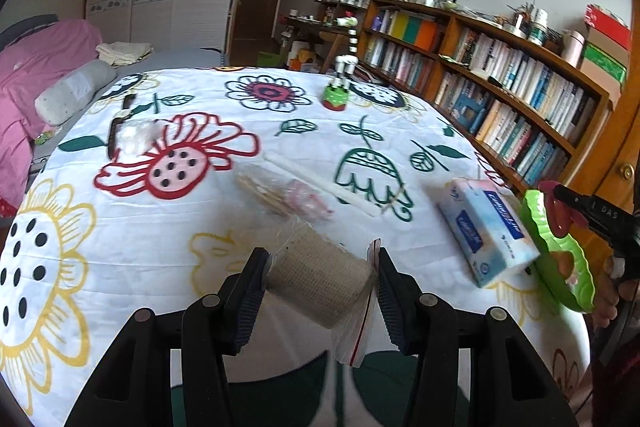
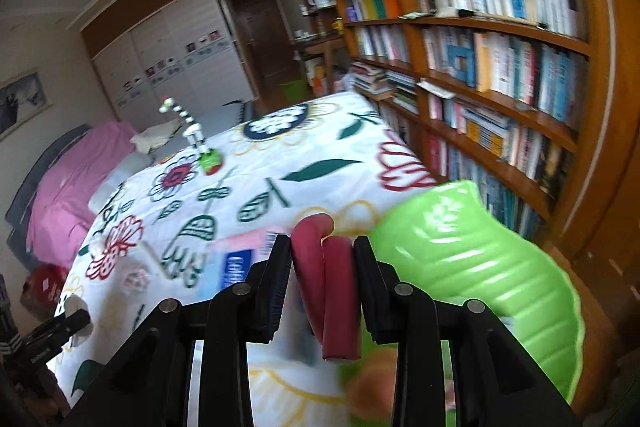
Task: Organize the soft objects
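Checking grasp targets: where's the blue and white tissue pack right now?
In the left wrist view the blue and white soft tissue pack lies on the flowered tablecloth at right, beside the green scalloped plastic plate, right of the left gripper.

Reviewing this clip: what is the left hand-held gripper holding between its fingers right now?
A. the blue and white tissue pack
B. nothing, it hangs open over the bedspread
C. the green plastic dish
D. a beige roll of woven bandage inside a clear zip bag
D: in the left wrist view the left hand-held gripper is closed on the beige woven bandage roll in its clear zip bag, while the blue and white tissue pack lies apart on the flowered bedspread.
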### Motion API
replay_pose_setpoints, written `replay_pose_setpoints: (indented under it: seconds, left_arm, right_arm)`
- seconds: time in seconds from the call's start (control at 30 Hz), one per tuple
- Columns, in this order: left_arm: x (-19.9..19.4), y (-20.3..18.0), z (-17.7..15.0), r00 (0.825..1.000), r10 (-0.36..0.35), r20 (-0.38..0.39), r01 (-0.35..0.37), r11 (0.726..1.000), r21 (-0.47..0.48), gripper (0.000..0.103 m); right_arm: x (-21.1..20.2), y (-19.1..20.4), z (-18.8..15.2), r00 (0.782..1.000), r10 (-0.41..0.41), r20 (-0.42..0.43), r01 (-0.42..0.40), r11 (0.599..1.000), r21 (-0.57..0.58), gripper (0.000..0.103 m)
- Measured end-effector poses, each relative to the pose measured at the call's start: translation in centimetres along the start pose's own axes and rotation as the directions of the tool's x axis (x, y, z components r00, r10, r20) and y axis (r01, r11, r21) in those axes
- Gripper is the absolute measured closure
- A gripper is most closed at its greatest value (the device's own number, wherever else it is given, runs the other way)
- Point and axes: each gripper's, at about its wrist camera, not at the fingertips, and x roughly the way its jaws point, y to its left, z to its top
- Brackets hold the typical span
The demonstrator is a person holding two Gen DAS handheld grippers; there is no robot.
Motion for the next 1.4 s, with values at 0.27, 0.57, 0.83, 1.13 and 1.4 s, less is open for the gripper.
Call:
replay_pose_setpoints:
  seconds: [0.27, 0.57, 0.83, 1.13, 1.4]
  left_arm:
    - [0.0, -3.3, 0.6, 1.0, -0.03, 0.002, 0.03, 0.998, 0.058, 0.048]
    - [0.2, -7.9, 1.4, 0.997, -0.071, 0.002, 0.07, 0.987, 0.143, 0.048]
    - [1.3, -13.1, 1.9, 0.989, -0.145, -0.029, 0.148, 0.962, 0.228, 0.048]
    - [3.1, -20.5, 2.2, 0.963, -0.258, -0.076, 0.269, 0.904, 0.333, 0.048]
    - [4.5, -26.0, 1.4, 0.938, -0.325, -0.118, 0.344, 0.843, 0.414, 0.048]
  right_arm:
    - [-0.9, -6.3, -0.8, 0.999, -0.026, -0.024, 0.03, 0.987, 0.16, 0.057]
    - [-3.0, -9.2, -1.8, 0.999, -0.037, 0.008, 0.034, 0.981, 0.191, 0.056]
    - [-4.6, -10.6, -3.0, 0.994, -0.1, 0.044, 0.093, 0.985, 0.146, 0.056]
    - [-6.1, -12.0, -3.9, 0.988, -0.14, 0.073, 0.129, 0.983, 0.132, 0.056]
    - [-6.3, -13.1, -4.2, 0.989, -0.125, 0.076, 0.112, 0.98, 0.166, 0.056]
